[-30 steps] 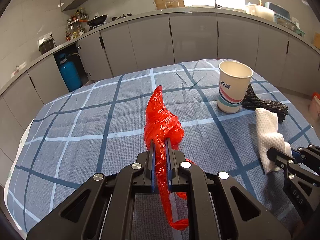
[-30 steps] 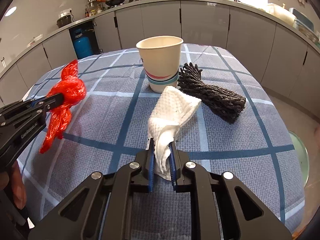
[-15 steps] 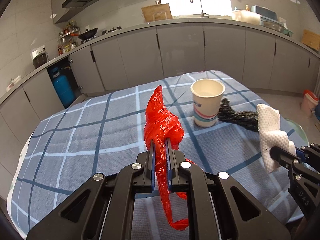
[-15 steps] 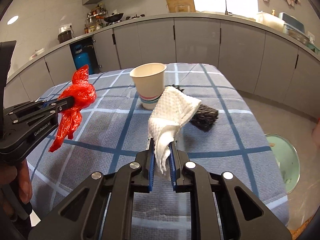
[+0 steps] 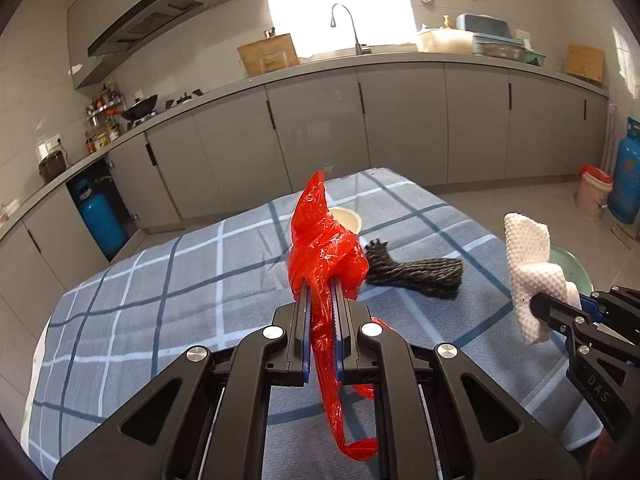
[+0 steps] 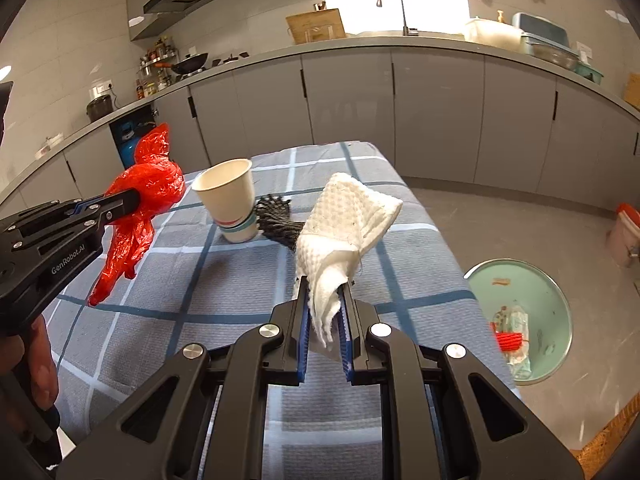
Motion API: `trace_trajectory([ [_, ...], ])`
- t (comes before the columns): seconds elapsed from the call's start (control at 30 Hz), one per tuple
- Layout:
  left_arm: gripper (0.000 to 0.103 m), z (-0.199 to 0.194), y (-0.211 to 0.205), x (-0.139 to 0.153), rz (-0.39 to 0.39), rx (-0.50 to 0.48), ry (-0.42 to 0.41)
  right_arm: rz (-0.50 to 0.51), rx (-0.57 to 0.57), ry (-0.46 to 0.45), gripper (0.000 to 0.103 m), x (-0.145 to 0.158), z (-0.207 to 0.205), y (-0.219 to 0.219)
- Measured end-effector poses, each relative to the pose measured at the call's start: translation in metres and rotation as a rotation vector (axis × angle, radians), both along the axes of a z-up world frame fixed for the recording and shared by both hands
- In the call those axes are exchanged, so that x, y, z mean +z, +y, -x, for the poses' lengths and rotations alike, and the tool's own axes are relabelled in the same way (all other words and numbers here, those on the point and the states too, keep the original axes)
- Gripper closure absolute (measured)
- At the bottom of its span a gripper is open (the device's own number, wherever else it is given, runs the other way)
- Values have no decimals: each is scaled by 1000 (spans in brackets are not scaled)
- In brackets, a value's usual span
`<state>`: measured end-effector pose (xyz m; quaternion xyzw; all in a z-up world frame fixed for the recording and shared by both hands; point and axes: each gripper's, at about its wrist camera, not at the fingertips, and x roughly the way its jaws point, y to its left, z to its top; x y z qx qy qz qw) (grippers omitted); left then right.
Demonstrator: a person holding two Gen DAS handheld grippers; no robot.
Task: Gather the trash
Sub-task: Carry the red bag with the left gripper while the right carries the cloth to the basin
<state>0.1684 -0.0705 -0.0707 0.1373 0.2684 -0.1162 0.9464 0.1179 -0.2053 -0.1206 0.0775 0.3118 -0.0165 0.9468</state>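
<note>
My left gripper (image 5: 321, 294) is shut on a crumpled red plastic bag (image 5: 320, 256) and holds it high above the checked tablecloth (image 5: 160, 280); it also shows in the right wrist view (image 6: 138, 200). My right gripper (image 6: 325, 292) is shut on a white paper towel (image 6: 344, 224), lifted above the table's right side; the towel shows in the left wrist view (image 5: 528, 272). A paper cup (image 6: 232, 200) and a bundle of dark rope (image 5: 416, 274) lie on the table.
A green trash bin (image 6: 524, 280) with some trash inside stands on the floor right of the table. Grey kitchen cabinets (image 6: 360, 96) run behind. A blue gas cylinder (image 5: 626, 172) and a small bucket (image 5: 592, 196) stand at the far right.
Both grippers have risen and drawn back from the table with their loads. The view has swung right, and the green bin has come into sight.
</note>
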Motion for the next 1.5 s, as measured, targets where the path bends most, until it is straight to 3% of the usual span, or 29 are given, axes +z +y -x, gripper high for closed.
trace_trajectory([
  [0.77, 93, 5, -89, 8, -41, -174, -38, -2, -157, -28, 88, 6, 22, -87],
  [1.5, 93, 2, -183, -3, -80, -333, -44, 14, -277, -6, 88, -5, 30, -173],
])
